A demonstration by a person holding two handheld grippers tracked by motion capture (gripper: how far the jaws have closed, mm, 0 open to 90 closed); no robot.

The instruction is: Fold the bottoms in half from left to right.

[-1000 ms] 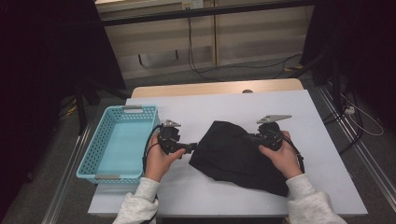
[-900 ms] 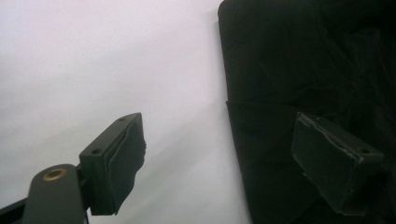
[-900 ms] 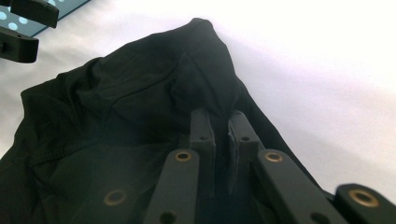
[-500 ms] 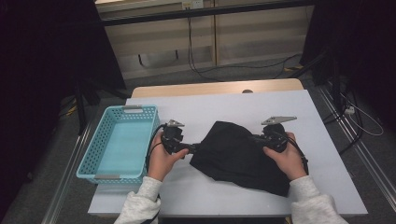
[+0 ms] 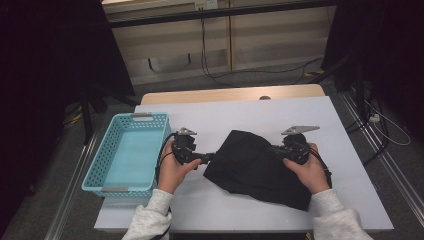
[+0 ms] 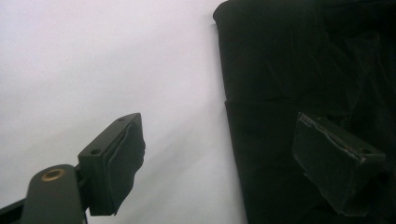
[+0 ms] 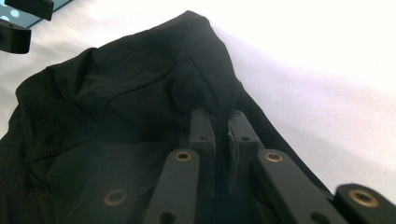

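high view: your left gripper (image 5: 212, 157) sits at the left edge of the black cloth (image 5: 255, 167), which lies crumpled on the white table (image 5: 230, 117), right of centre, well apart from the blue basket (image 5: 102, 175) standing at the table's left side. your right gripper (image 5: 272, 148) meets the cloth's upper right part, your hand closed around its body. left gripper view: your jaws stand wide apart with nothing pressed between them; one pad (image 6: 123, 163) hangs over bare table, the other over the cloth (image 6: 289, 70), so the cloth's straight edge runs between the two. right gripper view: your jaws are drawn close together, clamped on a raised fold of the cloth (image 7: 116, 102), which bunches up just ahead of the pads (image 7: 201, 128); the rest of the fabric spreads away to the left in loose creases, and a corner of the basket (image 7: 9, 16) shows at the top left behind the other gripper's jaws.
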